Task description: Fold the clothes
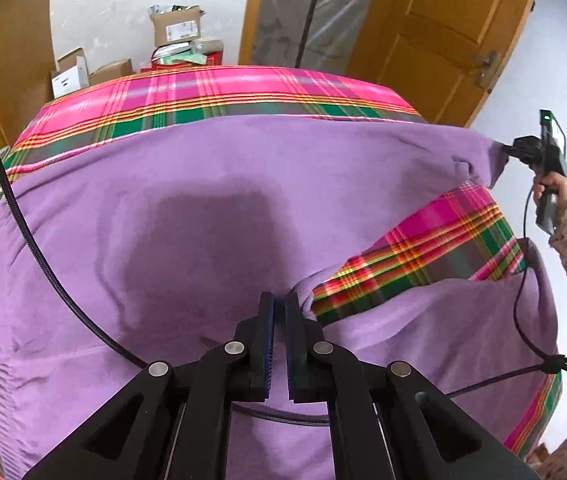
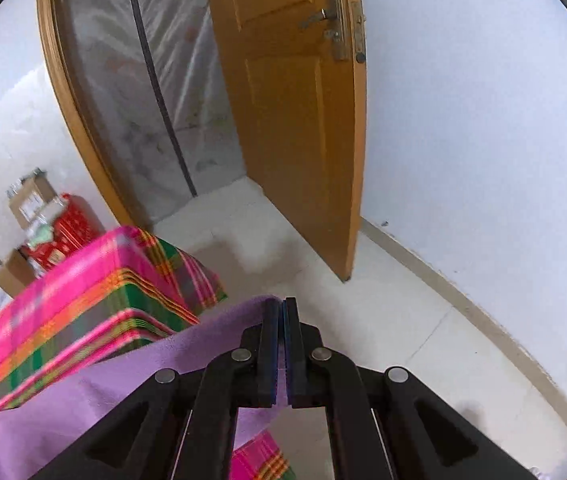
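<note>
The left gripper (image 1: 279, 304) pinches a fold of the purple garment (image 1: 187, 208) spread across the plaid-covered desk (image 1: 219, 92), and only this view shows the right gripper (image 1: 509, 151) out at the far corner in a hand (image 1: 551, 184). From the right wrist, that gripper (image 2: 282, 312) is clamped on the garment's edge (image 2: 203, 344) lifted off the desk's corner, with pale floor (image 2: 363, 312), an open wooden door (image 2: 295, 120) and stacked cardboard boxes (image 2: 31, 200) beyond.
</note>
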The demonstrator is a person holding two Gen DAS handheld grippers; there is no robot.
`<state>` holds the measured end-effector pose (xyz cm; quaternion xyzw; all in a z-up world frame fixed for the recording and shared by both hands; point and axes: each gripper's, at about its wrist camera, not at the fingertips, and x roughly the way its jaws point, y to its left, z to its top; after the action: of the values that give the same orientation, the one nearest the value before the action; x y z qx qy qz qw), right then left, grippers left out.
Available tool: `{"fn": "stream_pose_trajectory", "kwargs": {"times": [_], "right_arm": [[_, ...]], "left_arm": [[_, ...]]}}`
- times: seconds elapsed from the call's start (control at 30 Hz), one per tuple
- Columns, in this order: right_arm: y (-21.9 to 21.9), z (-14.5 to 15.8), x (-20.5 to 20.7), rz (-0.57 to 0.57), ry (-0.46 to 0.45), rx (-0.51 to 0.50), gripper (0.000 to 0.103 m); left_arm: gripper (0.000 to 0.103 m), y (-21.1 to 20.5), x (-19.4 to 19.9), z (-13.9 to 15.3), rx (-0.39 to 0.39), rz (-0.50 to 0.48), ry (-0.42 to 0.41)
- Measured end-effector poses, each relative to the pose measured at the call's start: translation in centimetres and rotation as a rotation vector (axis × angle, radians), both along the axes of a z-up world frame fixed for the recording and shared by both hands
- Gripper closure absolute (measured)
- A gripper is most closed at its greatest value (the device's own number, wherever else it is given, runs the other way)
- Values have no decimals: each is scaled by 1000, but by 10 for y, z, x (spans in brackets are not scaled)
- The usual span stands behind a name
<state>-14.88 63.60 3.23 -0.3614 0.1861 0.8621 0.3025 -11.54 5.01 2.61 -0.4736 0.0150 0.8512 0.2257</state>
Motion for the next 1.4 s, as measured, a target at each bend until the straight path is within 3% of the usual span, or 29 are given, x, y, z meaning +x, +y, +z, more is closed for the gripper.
{"fn": "stream_pose_trajectory", "kwargs": {"times": [0.27,0.5,0.6,0.77,0.9,1.0,1.17,1.27,1.4], "right_arm": [[16,-32,-34,-46,-145,69,101],[22,-58,-40,-11,-165,-67,99],[18,-55,-32,20,-103,-115,98],[-14,-26,-26,146,-15,-78,94],[-63,-10,-35,366,6,-85,93],[-115,-8,-44,600,-15,-132,89],[-167,-13,-49,757,-50,-118,82],[-193,-22,-51,847,-111,-54,81],[-211,-35,-59,844,-191,39,81]], "left_arm": [[98,7,-5,-3,-8,-11,-11],[98,12,-7,-5,-19,-23,-16],[98,13,-9,-4,-15,-23,-20],[96,9,-16,1,12,-7,-17],[91,2,-24,8,16,10,0],[91,-8,-36,15,4,40,15],[91,-39,-51,22,19,120,25],[90,-64,-57,20,16,181,16],[90,-98,-66,13,-6,265,4]]}}
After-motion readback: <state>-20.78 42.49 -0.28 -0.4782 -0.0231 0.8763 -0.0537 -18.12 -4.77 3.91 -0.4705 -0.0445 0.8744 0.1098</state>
